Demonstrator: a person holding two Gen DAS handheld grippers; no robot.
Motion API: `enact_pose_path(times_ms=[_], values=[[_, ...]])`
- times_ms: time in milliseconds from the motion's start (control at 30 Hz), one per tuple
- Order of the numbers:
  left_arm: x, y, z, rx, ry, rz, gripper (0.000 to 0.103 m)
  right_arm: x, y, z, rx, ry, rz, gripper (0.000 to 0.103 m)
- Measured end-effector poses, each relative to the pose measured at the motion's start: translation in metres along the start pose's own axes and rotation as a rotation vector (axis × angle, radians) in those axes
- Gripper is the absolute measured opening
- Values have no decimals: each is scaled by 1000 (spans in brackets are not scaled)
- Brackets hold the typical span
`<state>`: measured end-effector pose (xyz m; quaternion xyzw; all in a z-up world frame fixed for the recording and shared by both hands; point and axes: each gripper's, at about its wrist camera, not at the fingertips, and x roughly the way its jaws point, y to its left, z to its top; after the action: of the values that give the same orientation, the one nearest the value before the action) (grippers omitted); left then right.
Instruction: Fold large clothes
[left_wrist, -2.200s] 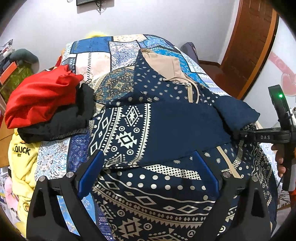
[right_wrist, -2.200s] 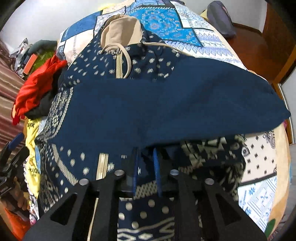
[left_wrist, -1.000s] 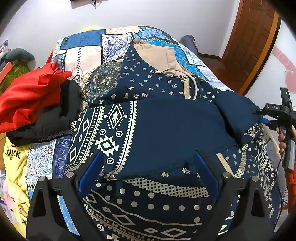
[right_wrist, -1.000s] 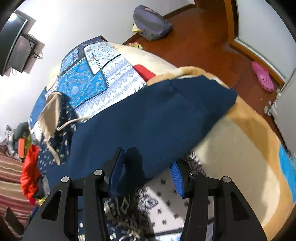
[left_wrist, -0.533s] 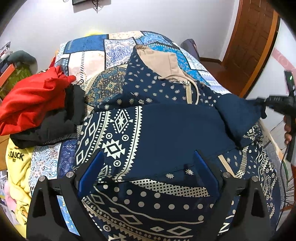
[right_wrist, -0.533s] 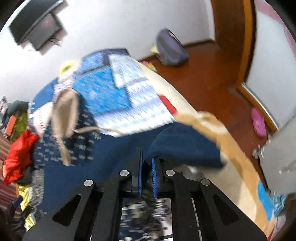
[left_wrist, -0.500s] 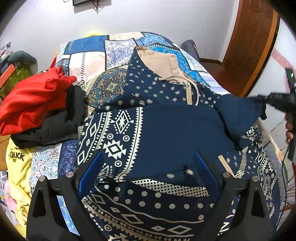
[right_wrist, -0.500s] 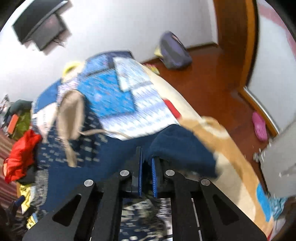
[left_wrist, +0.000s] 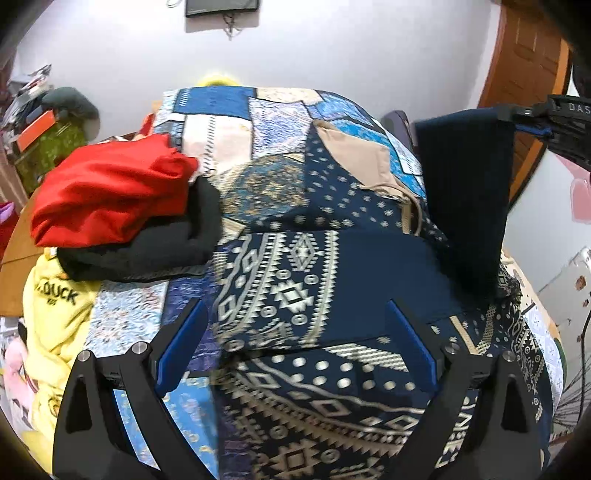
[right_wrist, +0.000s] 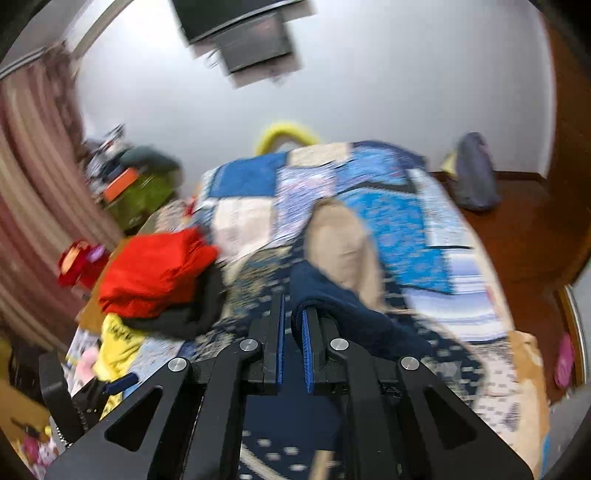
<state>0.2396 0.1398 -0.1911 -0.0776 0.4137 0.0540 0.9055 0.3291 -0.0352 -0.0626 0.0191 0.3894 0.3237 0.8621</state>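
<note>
A navy patterned hooded jacket (left_wrist: 332, 291) with a tan-lined hood (left_wrist: 354, 158) lies spread on the bed. Its plain navy sleeve (left_wrist: 465, 192) hangs lifted at the right in the left wrist view, pinched at the cuff by my right gripper (left_wrist: 517, 118). In the blurred right wrist view that gripper (right_wrist: 291, 321) is shut on the sleeve cuff (right_wrist: 332, 306), high above the jacket. My left gripper (left_wrist: 295, 350) hovers wide open over the jacket's lower part, with nothing between its fingers.
A red garment (left_wrist: 110, 195) on a black one (left_wrist: 147, 251) lies piled at the bed's left, with a yellow garment (left_wrist: 55, 314) below. The patchwork bedspread (left_wrist: 229, 122) reaches the wall. A wooden door (left_wrist: 528, 62) and a grey bag (right_wrist: 474, 173) are at the right.
My right gripper closed on the sleeve cuff and raised it high off the bed, rolling as it rose. My left gripper drifted a little and stayed open.
</note>
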Motion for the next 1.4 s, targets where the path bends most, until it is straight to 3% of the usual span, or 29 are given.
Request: enact_pose_path(times_ms=[133,300,433,533,633,767,900,1033,1300,1400], values=[[-9,23,-9,-36,-1,17,96,44,38,-23,-58,120,44,7],[-14,49,-23,-77,17,38,96,101,71,-70,-199,322,14,7],[-11,63,-37,-109,45,48,96,125,81,-99,-244,470,21,8],[-6,68,-44,-126,69,52,96,144,80,-120,-244,630,15,8],[-3,67,-47,-128,82,52,96,144,83,-134,-287,693,18,9],[-1,60,-47,-104,95,58,96,120,78,-133,-309,685,30,23],[4,46,-42,-63,107,64,96,85,51,-117,-214,606,68,35],[11,24,-34,7,111,71,96,50,18,-98,-136,514,48,37],[41,-31,-15,205,121,96,96,-27,-58,-63,-81,303,-145,37],[56,-56,-9,304,123,59,96,-37,-76,-60,-43,267,-188,45]])
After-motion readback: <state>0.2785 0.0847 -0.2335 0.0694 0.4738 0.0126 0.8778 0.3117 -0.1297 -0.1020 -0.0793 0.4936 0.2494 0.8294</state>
